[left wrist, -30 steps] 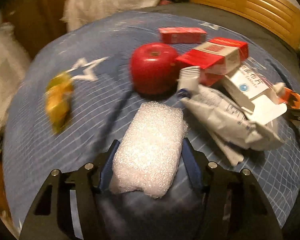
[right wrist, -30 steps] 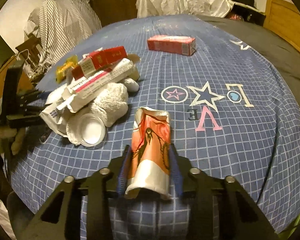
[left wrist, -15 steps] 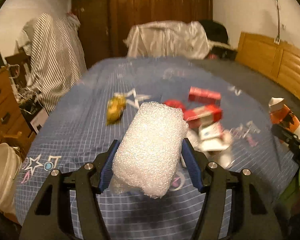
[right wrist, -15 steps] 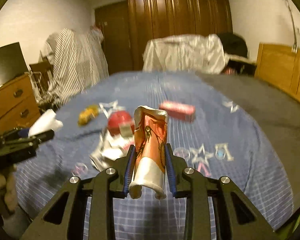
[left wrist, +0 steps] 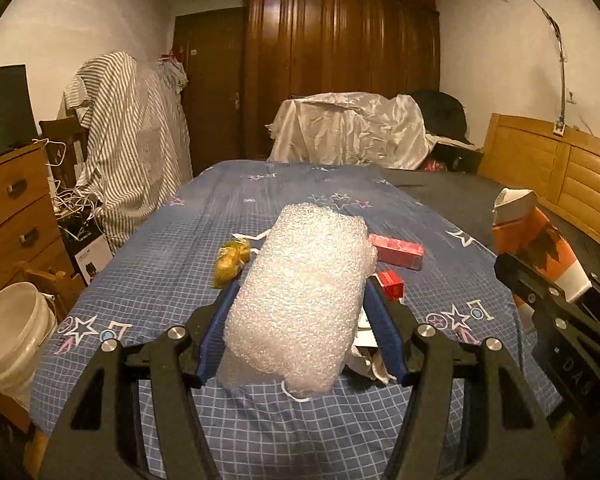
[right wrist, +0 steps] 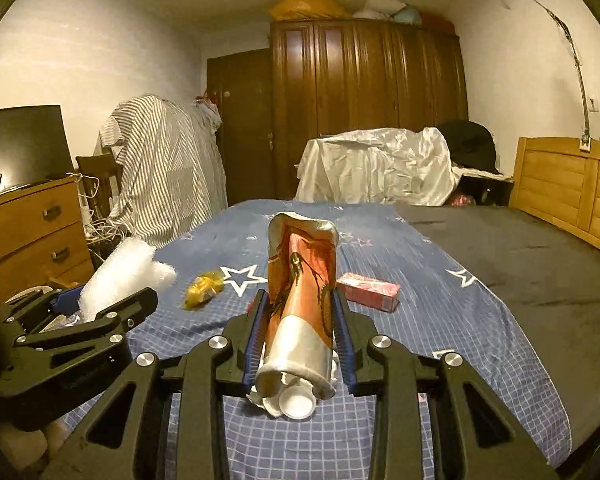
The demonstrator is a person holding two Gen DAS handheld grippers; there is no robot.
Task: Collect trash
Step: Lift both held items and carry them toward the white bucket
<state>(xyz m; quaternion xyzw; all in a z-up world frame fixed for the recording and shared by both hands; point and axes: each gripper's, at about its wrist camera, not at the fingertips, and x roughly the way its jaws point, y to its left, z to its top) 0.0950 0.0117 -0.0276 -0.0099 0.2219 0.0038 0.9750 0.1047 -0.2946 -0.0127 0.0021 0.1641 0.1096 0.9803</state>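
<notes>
Trash is half gathered, I'd say: the left gripper (left wrist: 300, 312) clamps a bubble-wrap wad (left wrist: 300, 300), the right gripper (right wrist: 300, 328) pinches a crushed paper cup (right wrist: 302, 292), both held above the bed (right wrist: 440, 320). A yellow wrapper (right wrist: 202, 290) and red box (right wrist: 368, 290) remain; nothing binned yet.

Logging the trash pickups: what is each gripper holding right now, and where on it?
The left gripper clamps a white bubble-wrap roll across its sides. The right gripper squeezes a flattened orange-and-white paper cup across its sides, nearer the rim.
</notes>
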